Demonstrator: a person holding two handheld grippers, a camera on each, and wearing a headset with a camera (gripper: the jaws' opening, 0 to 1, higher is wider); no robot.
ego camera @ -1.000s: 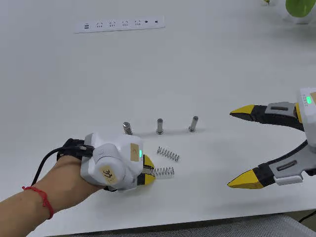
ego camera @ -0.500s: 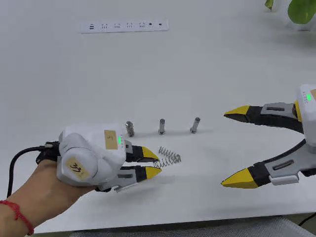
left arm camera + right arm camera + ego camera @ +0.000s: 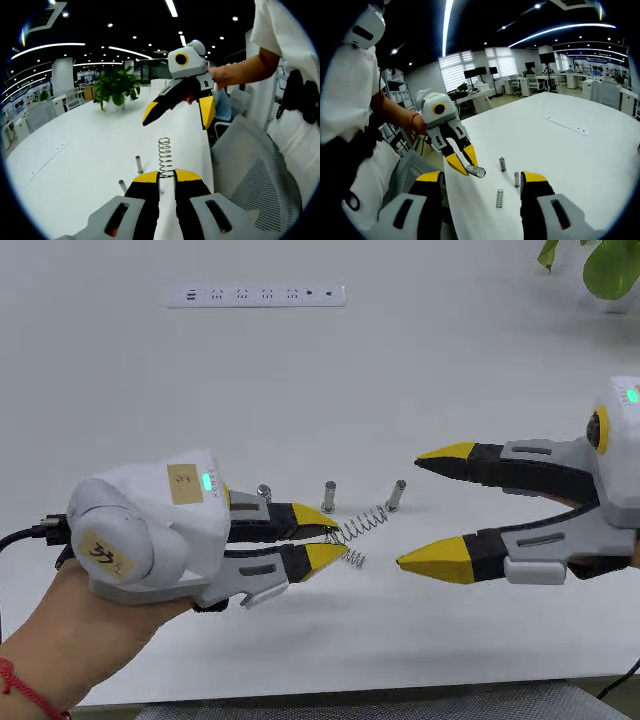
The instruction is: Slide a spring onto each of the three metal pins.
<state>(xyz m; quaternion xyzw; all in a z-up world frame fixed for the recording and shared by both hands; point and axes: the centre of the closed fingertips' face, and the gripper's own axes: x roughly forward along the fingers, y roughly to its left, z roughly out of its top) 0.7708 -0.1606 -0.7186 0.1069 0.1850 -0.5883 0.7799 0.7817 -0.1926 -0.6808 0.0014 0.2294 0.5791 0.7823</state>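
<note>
Left tongs [image 3: 338, 537] are pinched narrow on one end of a spring [image 3: 366, 521]. It hangs clear of the worktop [image 3: 300, 390], free end aimed toward the right tongs [image 3: 410, 510]. Those are spread wide and hold nothing. The left gripper view shows the spring sticking straight out past the tips.

Standing upright in a row toward the worktop's near edge, just beyond the held spring:
- first pin [image 3: 264, 492], nearest the left tongs, looks already sleeved with a coil, but it is small and hard to confirm
- middle pin [image 3: 328, 496] looks bare
- far pin [image 3: 396, 494] looks bare

A second spring [image 3: 354, 558] lies flat on the worktop just under the left tips, on the near-edge side of the row.

Handling, as a judgement:
- Thin wire, near weightless, soft along its axis, floppy sideways.
- Held from one end, so the free end likely wags.
- A hard squeeze could oval the coils or squirt it out.
- Best hold is across the last few coils, leaving the free end's bore open for a pin.
- Right tongs could steady it mid-length with a light pinch.
- All three pins seem merely stood on their heads, so a side nudge may tip one.
</note>
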